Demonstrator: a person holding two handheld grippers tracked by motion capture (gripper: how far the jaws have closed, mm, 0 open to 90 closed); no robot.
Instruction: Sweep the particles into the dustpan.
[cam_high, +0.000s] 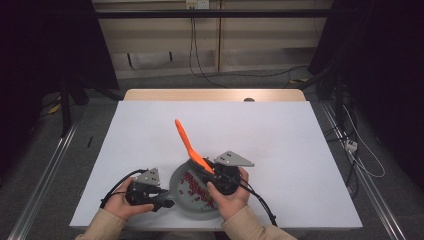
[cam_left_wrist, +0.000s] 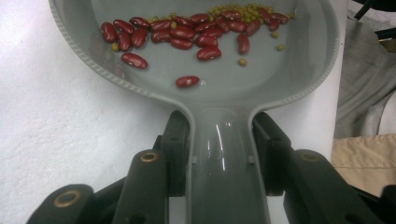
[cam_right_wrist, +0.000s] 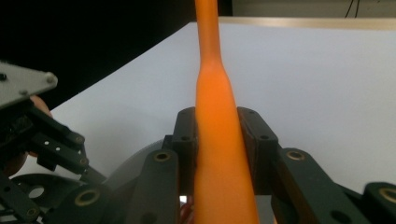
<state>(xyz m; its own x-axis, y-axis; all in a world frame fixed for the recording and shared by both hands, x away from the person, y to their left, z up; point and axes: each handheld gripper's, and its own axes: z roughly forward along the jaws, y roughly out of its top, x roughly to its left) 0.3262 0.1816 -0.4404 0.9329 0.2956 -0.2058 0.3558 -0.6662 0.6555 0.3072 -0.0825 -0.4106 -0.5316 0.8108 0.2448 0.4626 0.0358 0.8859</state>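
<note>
Beans (cam_left_wrist: 187, 35) in left-gripped grey pan (cam_left_wrist: 219, 88) in left gripper view; right-gripped orange spatula (cam_right_wrist: 219, 140) elsewhere.

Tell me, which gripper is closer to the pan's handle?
The left. The left gripper is clamped on the grey pan's handle. The right gripper is over the other side of the pan, holding the orange spatula.

Wide open white surface (cam_high: 280, 130) stretches far and right; at the near edge, the grey pan (cam_high: 181, 192) and slanting orange spatula (cam_high: 189, 143) block passage between both tongs.
</note>
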